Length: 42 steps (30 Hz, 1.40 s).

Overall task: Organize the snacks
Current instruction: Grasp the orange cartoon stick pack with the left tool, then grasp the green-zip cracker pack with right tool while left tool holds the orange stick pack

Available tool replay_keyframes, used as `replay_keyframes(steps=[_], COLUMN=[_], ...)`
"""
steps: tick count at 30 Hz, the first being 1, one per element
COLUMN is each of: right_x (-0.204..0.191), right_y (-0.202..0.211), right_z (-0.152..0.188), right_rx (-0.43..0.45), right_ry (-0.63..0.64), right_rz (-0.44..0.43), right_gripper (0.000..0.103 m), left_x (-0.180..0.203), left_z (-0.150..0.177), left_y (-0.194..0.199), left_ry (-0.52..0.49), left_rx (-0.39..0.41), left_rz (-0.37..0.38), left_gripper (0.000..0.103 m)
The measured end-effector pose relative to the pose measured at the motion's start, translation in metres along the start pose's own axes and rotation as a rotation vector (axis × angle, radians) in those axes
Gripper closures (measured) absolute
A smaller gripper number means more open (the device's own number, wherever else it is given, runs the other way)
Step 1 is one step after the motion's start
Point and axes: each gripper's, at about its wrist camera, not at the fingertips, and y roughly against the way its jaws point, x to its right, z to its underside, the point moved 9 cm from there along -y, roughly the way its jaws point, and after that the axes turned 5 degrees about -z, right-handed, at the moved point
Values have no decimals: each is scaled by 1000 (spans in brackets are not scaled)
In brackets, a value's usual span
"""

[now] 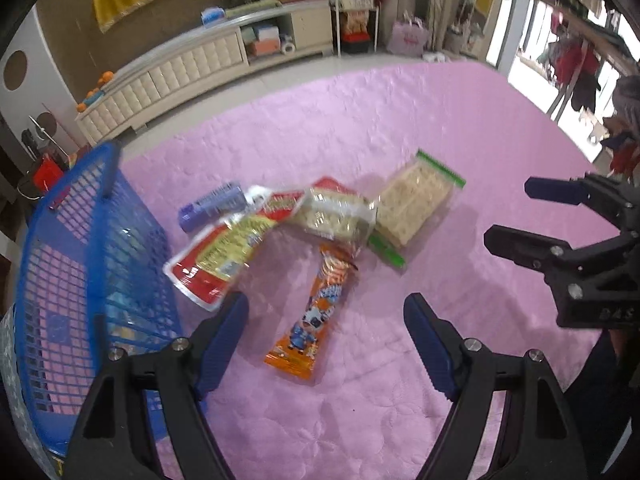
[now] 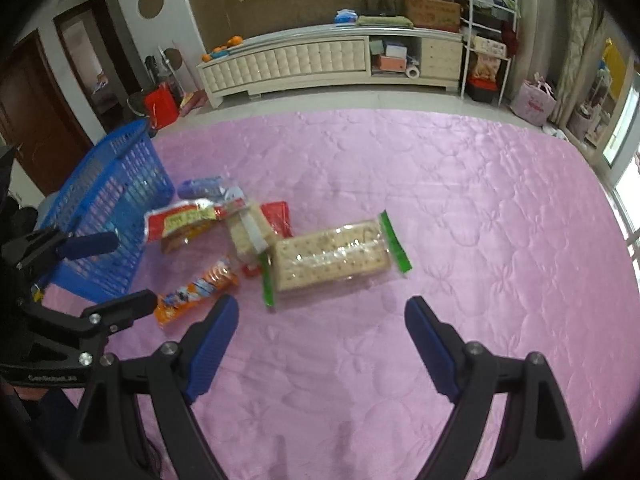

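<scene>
Several snack packs lie on a pink quilted cover (image 1: pixel 400 400). Nearest to my open left gripper (image 1: pixel 326 304) is an orange packet (image 1: pixel 316 312), just ahead of the fingertips. Beyond it lie a red-and-yellow pouch (image 1: pixel 220 252), a purple packet (image 1: pixel 212 204), a clear cracker pack (image 1: pixel 336 212) and a green-ended cracker pack (image 1: pixel 416 204). A blue mesh basket (image 1: pixel 80 260) stands at the left. My right gripper (image 2: pixel 322 304) is open and empty, hovering just short of the green-ended cracker pack (image 2: pixel 332 260). The orange packet (image 2: pixel 196 292) and blue basket (image 2: pixel 108 208) lie to its left.
Each gripper shows in the other's view: the right gripper (image 1: pixel 510 212) at the right edge, the left gripper (image 2: pixel 128 272) beside the basket. A long cream cabinet (image 2: pixel 320 64) stands on the floor beyond the pink cover (image 2: pixel 460 200), which stretches bare to the right.
</scene>
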Motion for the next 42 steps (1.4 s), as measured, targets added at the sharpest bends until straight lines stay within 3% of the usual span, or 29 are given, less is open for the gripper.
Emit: replay_keyframes(steps=[12,14,20,25,34,37,42], right_x=[3,5,14,21,24,21,13], right_y=[-40,-43,-43,-35,-22,-22,-42], right_z=[20,21,27,28,12,-2,-12], right_rx=[-88,-93,-123,-131,-146,-138,-183], right_ry=[-21,-27,-37,-34,165,262,534], right_rz=[-55,-62,-92,-88,-63,-54,-14], right_gripper=[15,15,15,15,15,15,15], left_x=[1,-2,-1,4,7,6,12], left_z=[17,18,26,30,25,20,15], left_y=[-62,-68,-71,-61,-13,5,10], left_ry=[-6,-1,-7,22,60,90,179], left_rx=[-126,-133,-150,-129,-45,-19,10], left_rz=[5,12,46,64,82,84,66], left_gripper=[54,69,87,90,91,91,91])
